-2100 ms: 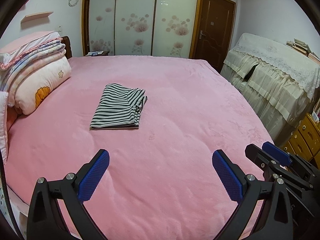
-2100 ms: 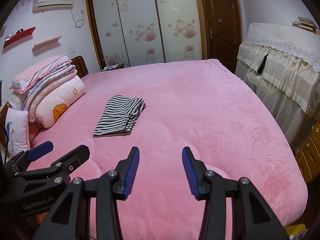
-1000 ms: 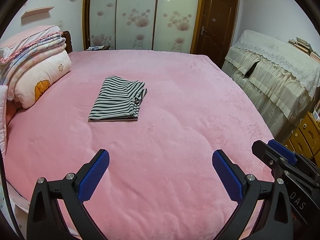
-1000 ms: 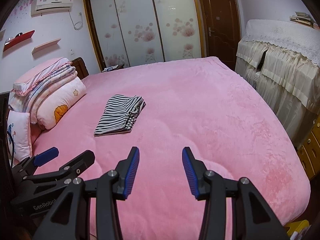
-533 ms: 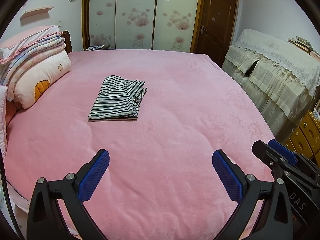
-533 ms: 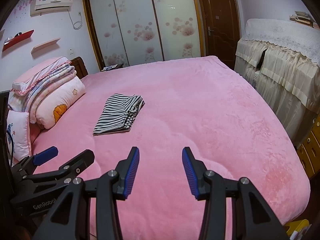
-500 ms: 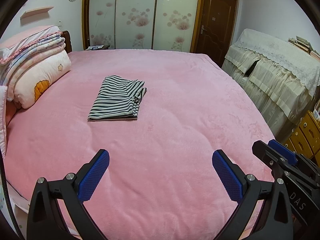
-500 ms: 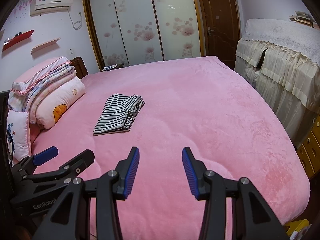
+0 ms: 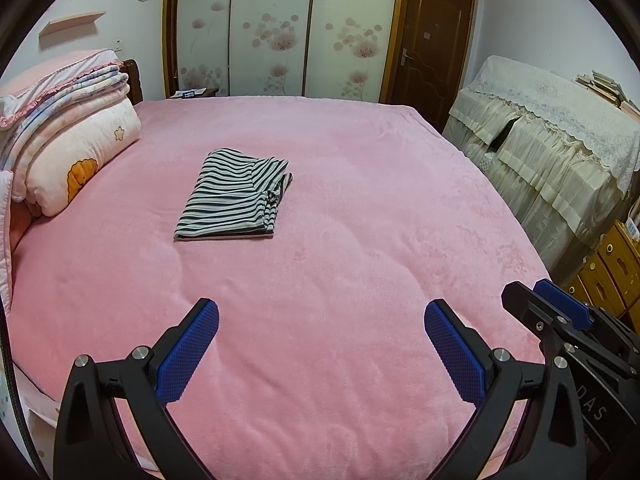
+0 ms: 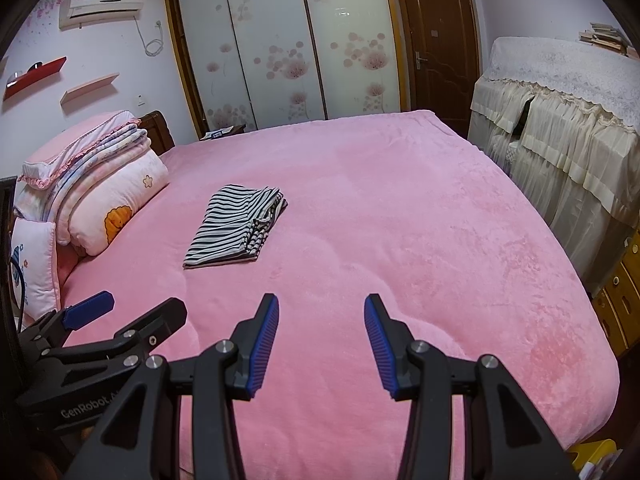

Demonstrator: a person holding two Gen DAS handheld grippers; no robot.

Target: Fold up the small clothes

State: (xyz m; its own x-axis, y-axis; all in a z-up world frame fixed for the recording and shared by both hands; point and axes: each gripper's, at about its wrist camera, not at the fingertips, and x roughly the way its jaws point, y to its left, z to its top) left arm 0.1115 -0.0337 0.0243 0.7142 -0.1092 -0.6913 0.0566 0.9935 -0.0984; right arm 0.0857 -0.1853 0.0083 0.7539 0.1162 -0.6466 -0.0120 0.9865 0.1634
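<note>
A black-and-white striped garment (image 9: 234,200) lies folded into a neat rectangle on the pink bed (image 9: 360,208), left of the middle; the right wrist view shows the striped garment (image 10: 236,228) too. My left gripper (image 9: 322,320) hangs over the near edge of the bed, well short of the garment, its blue pads wide apart and nothing between them. My right gripper (image 10: 321,316) hovers beside it to the right, jaws partly apart and empty. Each gripper shows at the edge of the other's view.
Stacked quilts and pillows (image 9: 60,148) lie at the bed's left end by the headboard. Furniture under a cream lace cover (image 9: 552,140) stands along the right, with wooden drawers (image 9: 604,272) nearer me. Sliding wardrobe doors (image 9: 280,28) and a brown door (image 9: 432,36) line the far wall.
Over the first second both views shifted a little, the garment sitting slightly higher in frame. Since then nothing has moved; both grippers keep the same spread.
</note>
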